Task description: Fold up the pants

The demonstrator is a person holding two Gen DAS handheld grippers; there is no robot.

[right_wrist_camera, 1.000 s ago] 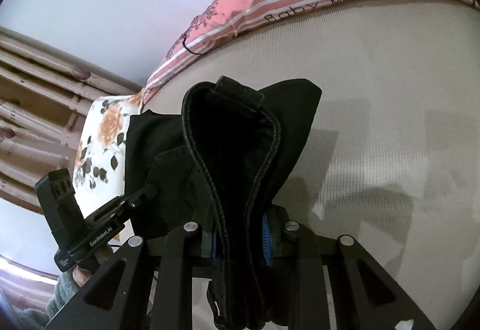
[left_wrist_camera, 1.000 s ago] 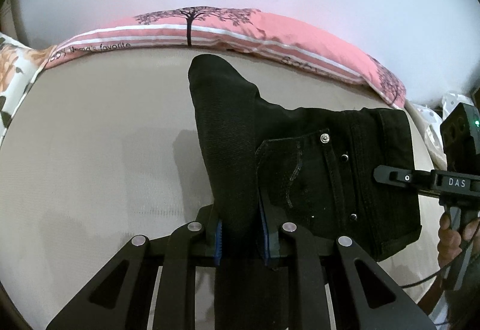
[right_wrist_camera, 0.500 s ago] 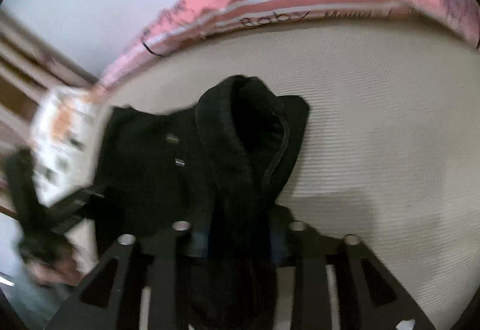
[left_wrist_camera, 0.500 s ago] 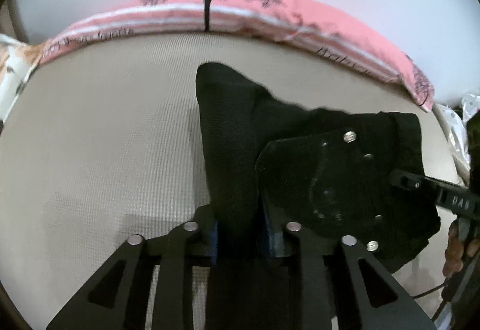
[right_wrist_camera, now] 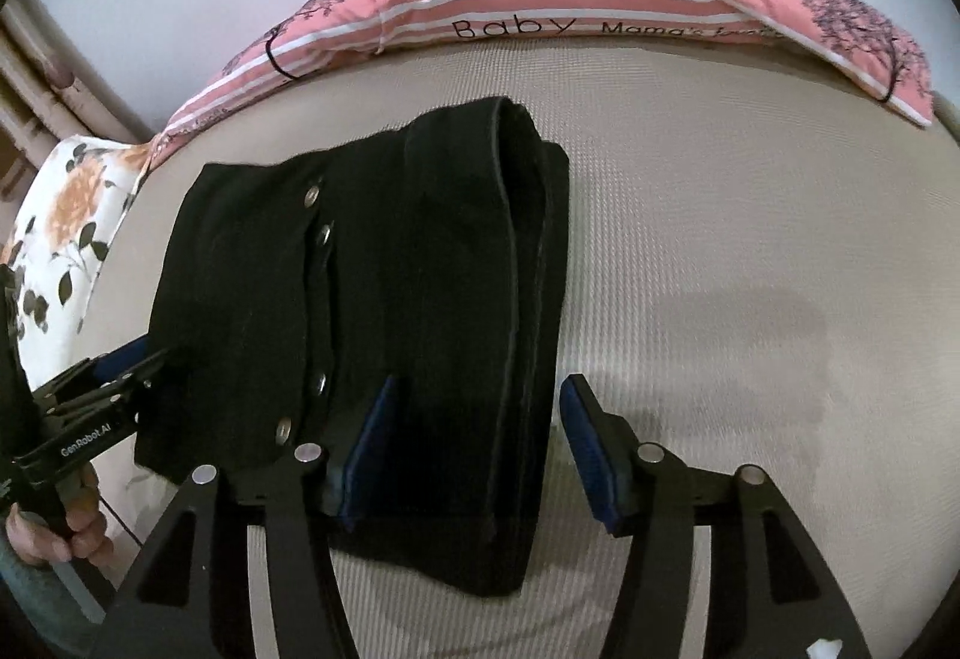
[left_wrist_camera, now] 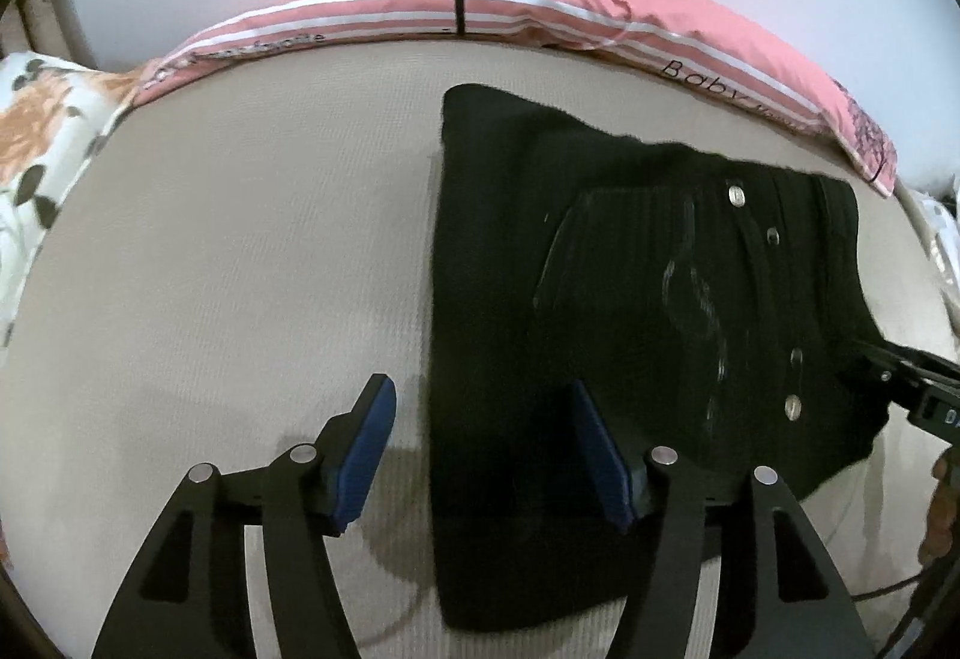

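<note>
- The left gripper [left_wrist_camera: 483, 455] has just been opening; its jaws stand apart over the left edge of the black pants [left_wrist_camera: 630, 299], pads off the cloth.
- The pants lie folded on the beige mattress [left_wrist_camera: 240, 269], long axis running away toward the pink pillow [left_wrist_camera: 540, 8].
- The right gripper [right_wrist_camera: 480, 455], jaws likewise just parted, straddles the right edge, equally near.

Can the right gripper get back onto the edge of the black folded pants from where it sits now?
Probably yes. The right gripper is open, its jaws having just been opening, and the thick folded edge of the black folded pants lies loose between its blue-padded fingers on the beige mattress, nothing blocking.
</note>
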